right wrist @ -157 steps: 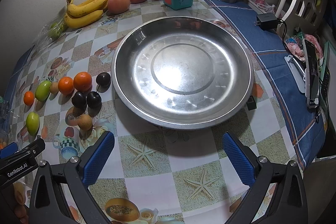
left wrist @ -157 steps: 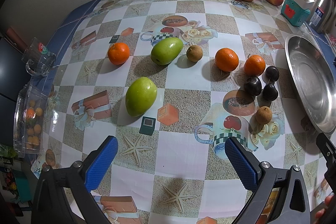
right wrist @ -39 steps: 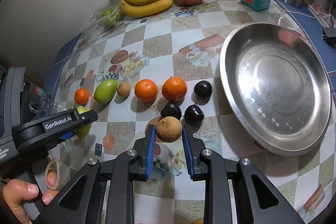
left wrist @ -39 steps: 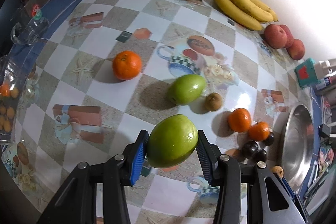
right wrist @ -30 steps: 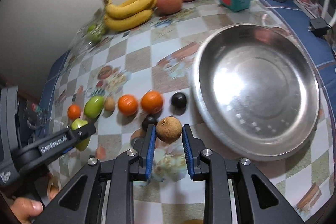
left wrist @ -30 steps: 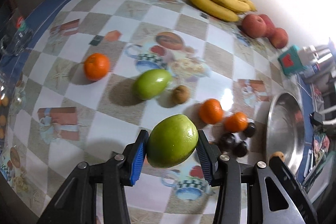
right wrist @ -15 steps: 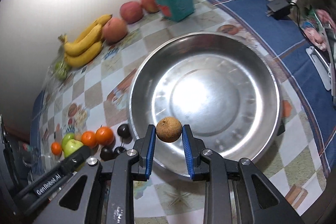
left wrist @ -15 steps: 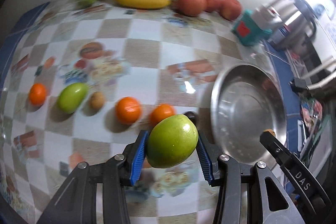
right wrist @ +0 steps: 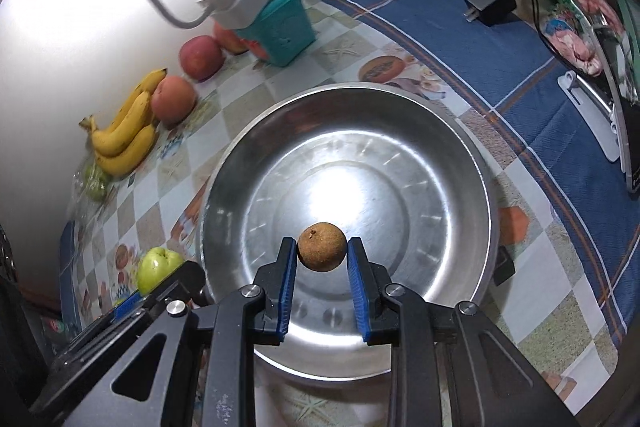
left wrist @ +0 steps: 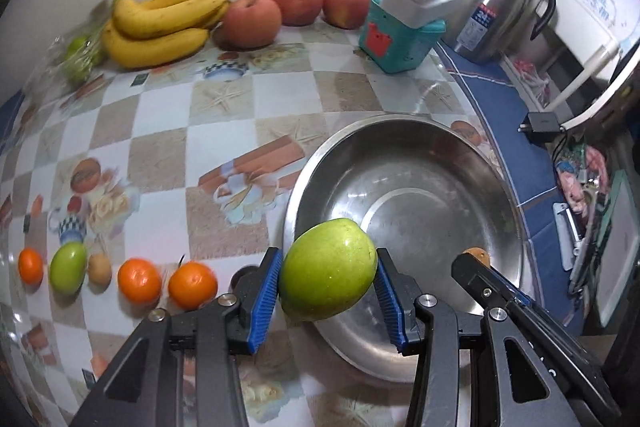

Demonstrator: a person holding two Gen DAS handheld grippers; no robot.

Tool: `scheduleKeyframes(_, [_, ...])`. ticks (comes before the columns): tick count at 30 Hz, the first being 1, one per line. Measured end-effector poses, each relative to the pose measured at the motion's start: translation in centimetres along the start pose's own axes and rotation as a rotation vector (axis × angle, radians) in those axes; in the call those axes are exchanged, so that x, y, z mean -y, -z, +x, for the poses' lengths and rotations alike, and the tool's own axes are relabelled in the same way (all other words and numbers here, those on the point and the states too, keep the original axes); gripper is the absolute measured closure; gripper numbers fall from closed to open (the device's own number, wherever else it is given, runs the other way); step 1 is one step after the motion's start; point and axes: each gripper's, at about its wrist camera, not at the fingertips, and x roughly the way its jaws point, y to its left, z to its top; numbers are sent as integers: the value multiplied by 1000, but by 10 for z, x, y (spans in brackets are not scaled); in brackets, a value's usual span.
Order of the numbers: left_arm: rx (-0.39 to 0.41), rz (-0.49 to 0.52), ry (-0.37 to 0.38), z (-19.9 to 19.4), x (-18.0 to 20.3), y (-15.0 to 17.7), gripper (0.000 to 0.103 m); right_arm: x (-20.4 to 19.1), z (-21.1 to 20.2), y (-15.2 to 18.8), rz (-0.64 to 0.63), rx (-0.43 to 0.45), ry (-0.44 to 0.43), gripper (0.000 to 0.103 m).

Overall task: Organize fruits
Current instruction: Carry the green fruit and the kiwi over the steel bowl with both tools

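The checkered tablecloth (left wrist: 224,131) fills most of both views, and the steel basin (right wrist: 472,163) sits at the centre of the right wrist frame and at lower right of centre in the left wrist frame, its bowl bare. Along the top left of the left wrist view lie the bananas (left wrist: 160,15) with three red apples (left wrist: 250,21) beside them, a teal box (left wrist: 396,39) and a steel kettle (left wrist: 504,11) further right. At lower centre of that view the left gripper (left wrist: 327,281) is clamped on the large green fruit (left wrist: 328,269), which hangs over the basin's near-left rim. In a row at the lower left edge rest three oranges (left wrist: 139,281), a second green fruit (left wrist: 68,267) and a small brown fruit (left wrist: 99,269). At lower centre of the right wrist view the right gripper (right wrist: 322,259) pinches a small brown round fruit (right wrist: 322,252) over the basin's inner floor, clear of the metal.
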Motion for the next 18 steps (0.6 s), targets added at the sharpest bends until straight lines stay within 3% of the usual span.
scheduleKeyframes(18, [-9,18,12,31,10,-6,54,24,22,-11,78,-33,20,76])
